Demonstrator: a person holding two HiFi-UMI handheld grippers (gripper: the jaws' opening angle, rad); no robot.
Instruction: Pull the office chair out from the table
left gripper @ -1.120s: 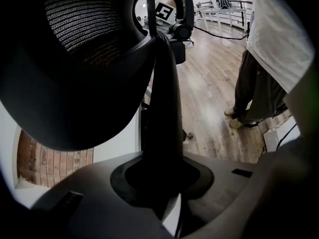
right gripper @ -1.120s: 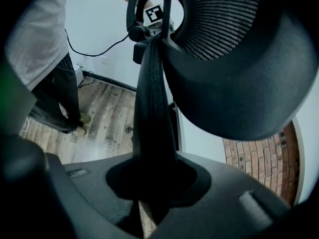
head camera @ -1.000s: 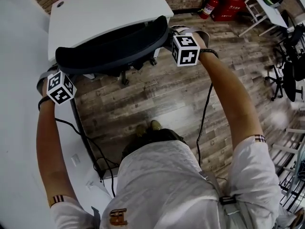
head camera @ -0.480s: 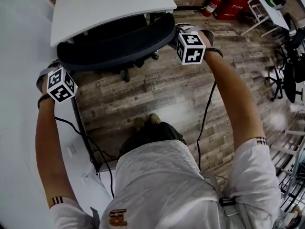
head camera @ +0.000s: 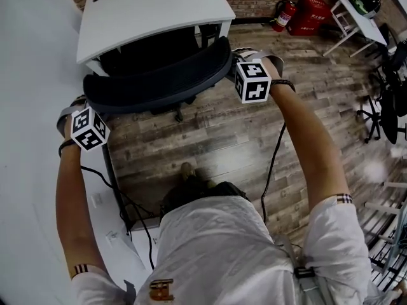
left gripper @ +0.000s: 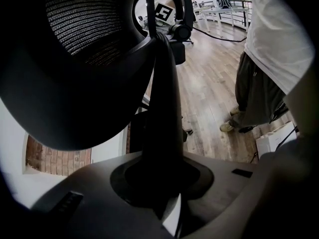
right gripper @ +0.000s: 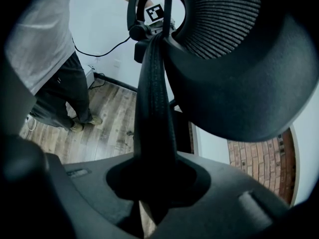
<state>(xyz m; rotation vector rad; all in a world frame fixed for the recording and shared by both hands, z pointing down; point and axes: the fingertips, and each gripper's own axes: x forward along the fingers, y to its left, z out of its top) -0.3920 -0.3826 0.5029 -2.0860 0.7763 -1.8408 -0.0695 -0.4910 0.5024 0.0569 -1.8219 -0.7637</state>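
The black office chair shows its curved backrest point(head camera: 159, 76) just in front of the white table point(head camera: 152, 8), with the dark seat under the table's edge. My left gripper point(head camera: 84, 100) is shut on the backrest's left end. My right gripper point(head camera: 231, 57) is shut on its right end. In the left gripper view the backrest's black rim point(left gripper: 164, 103) runs down between the jaws of the left gripper point(left gripper: 162, 183), beside the mesh point(left gripper: 84, 19). The right gripper view mirrors this: the rim point(right gripper: 154, 103) is clamped in the right gripper point(right gripper: 157, 183).
A white wall runs along the left. Cables point(head camera: 121, 196) trail on the wooden floor by the person's feet point(head camera: 187, 170). A fire extinguisher point(head camera: 282, 13), a red case point(head camera: 310, 10), a second white table point(head camera: 356, 8) and other chairs point(head camera: 388, 100) stand at the far right.
Both grippers have come back toward the person with the backrest in them. The backrest has moved out from the table's edge, and more of the dark seat shows between them.
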